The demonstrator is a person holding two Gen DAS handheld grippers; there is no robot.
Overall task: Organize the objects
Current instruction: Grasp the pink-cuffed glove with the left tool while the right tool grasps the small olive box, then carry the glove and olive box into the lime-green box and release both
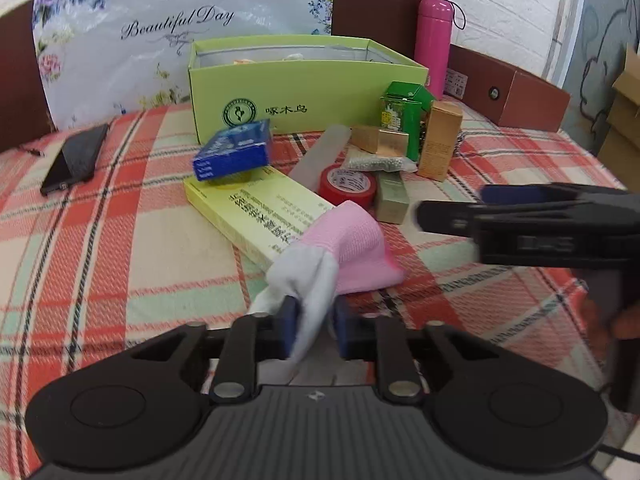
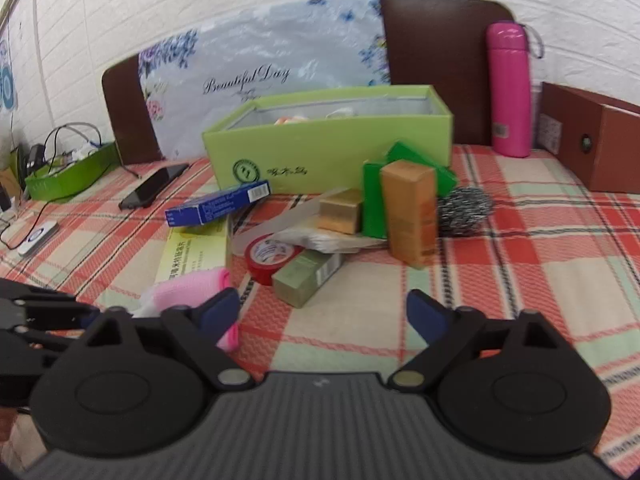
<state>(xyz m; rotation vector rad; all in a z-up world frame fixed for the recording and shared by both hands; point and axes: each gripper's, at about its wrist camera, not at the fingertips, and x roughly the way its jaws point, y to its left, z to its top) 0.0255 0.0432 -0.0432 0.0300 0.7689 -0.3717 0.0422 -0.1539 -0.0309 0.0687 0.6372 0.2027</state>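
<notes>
Presently the left claw [image 1: 314,330] is clamped on the white cuff of the pink glove [image 1: 352,248] near the table's [image 1: 120,240] front edge. The right claw [image 2: 324,316] hangs open, empty. Risk: thin fabric slipping free, or dragging the yellow box [image 1: 256,208].

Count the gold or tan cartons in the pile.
2: an upright tall carton standing right of the green carton, and a small gold box lying left of it. Others may hide behind them.
</notes>
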